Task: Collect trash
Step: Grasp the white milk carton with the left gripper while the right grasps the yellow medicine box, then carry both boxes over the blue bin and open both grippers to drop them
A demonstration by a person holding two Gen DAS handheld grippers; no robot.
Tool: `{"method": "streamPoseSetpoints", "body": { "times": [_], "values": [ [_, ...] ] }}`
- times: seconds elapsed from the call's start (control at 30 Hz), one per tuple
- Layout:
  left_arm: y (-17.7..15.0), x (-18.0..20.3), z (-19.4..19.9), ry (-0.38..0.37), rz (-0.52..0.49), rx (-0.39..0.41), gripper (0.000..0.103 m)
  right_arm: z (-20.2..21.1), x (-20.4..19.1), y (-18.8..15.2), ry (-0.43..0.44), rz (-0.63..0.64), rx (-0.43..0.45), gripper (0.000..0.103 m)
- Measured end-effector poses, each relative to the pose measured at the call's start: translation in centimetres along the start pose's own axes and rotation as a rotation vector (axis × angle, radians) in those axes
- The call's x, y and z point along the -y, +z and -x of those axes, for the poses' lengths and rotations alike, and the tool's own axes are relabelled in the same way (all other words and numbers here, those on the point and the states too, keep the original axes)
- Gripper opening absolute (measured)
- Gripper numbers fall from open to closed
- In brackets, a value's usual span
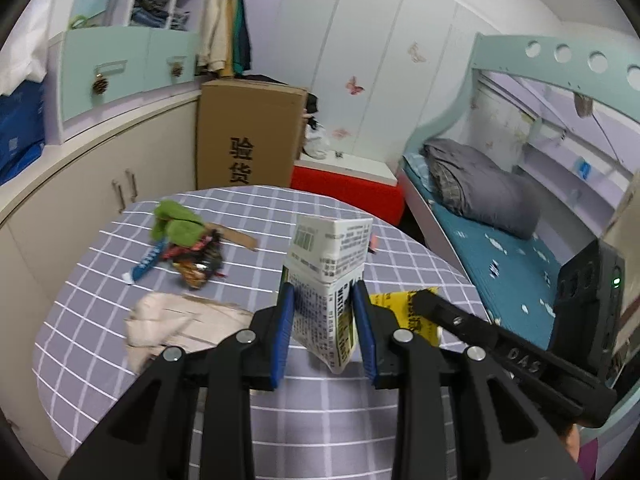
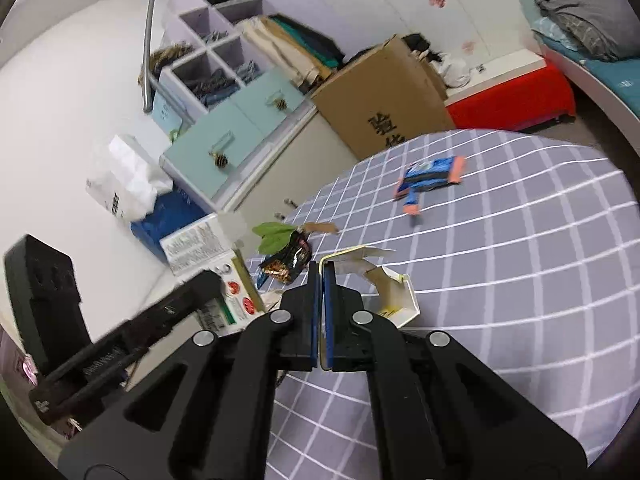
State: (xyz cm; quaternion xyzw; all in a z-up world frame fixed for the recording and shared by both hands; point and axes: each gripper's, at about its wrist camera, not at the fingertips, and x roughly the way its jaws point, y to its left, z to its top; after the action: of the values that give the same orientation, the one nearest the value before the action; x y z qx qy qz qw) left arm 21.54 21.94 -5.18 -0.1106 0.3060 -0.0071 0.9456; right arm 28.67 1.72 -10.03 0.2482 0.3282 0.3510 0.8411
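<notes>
- The left tool (image 1: 324, 312) is clenched on a printed white carton (image 1: 328, 280); its blue pads (image 1: 285, 320) press the carton's two sides and hold it upright, clear of the counter (image 1: 400, 240).
- The right tool (image 2: 321, 276) is clamped tight on a thin edge of a torn white-and-yellow box (image 2: 394, 292). From the left wrist view the same box shows as a yellow printed flap just beside the carton, under the right tool's finger.
- Whether the box is fully lifted or one end drags on the cloth, I cannot tell: the fisheye edge and motion blur hide its underside.
- Outward on the checked cloth, trash is left: a crumpled beige paper bag (image 1: 180, 324) near the left tool, a dark snack wrapper (image 1: 198, 260) with a green scrap (image 1: 176, 220) touching it, a strip of cardboard (image 1: 236, 236) and a blue wrapper (image 1: 146, 266) just beside them.
- Farther across, seen from the right wrist, a blue-and-orange packet (image 2: 430, 178) lies well apart from the rest.
- No bin or bag for the trash shows in either view.
- Progress, as I judge it: two pieces are in hand but not yet dropped anywhere, and at least five pieces wait on the counter, so the task is in its early part.
</notes>
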Motion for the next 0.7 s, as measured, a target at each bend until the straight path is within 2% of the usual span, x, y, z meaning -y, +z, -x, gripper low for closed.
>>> {"method": "streamPoseSetpoints", "body": {
  "times": [0.13, 0.33, 0.53, 0.7],
  "values": [
    [-1.0, 3.5, -0.7, -0.059, -0.028, -0.036, 0.029, 4.3, 1.9, 0.3, -0.032, -0.009, 0.069, 0.003],
    [-2.5, 10.1, -2.1, -0.193, -0.091, -0.098, 0.029, 13.7, 6.5, -0.2, -0.09, -0.071, 0.229, 0.002],
    [-5.9, 18.5, -4.8, -0.325, -0.19, -0.197, 0.029, 23.2, 12.4, -2.8, -0.232, -0.132, 0.366, 0.002],
    [-9.8, 25.1, -7.5, -0.413, -0.261, -0.294, 0.029, 27.9, 16.9, -5.5, -0.356, -0.192, 0.413, 0.003]
  ]
}}
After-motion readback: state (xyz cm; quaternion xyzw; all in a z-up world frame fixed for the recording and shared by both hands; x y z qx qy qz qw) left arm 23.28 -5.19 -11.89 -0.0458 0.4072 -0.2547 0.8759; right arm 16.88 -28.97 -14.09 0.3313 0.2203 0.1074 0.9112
